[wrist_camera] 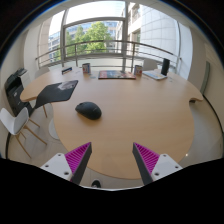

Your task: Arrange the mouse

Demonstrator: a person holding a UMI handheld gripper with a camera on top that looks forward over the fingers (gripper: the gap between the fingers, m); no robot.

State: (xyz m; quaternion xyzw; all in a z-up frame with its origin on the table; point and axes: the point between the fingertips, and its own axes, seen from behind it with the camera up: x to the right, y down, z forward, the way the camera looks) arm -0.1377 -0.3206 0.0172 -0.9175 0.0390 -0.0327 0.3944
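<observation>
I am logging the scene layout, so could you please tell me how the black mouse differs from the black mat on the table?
The rounded black computer mouse is small and domed; the rectangular black mat is larger and flat. The mouse lies nearer the open gripper, the mat beyond it. Both rest on the round wooden table.

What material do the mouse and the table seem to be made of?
The mouse: probably plastic with a dull black finish, since its rounded shell shows almost no shine. The table: it looks like light wood or wood laminate, smooth and pale tan; no grain can be made out. The gripper is open, short of the mouse.
</observation>
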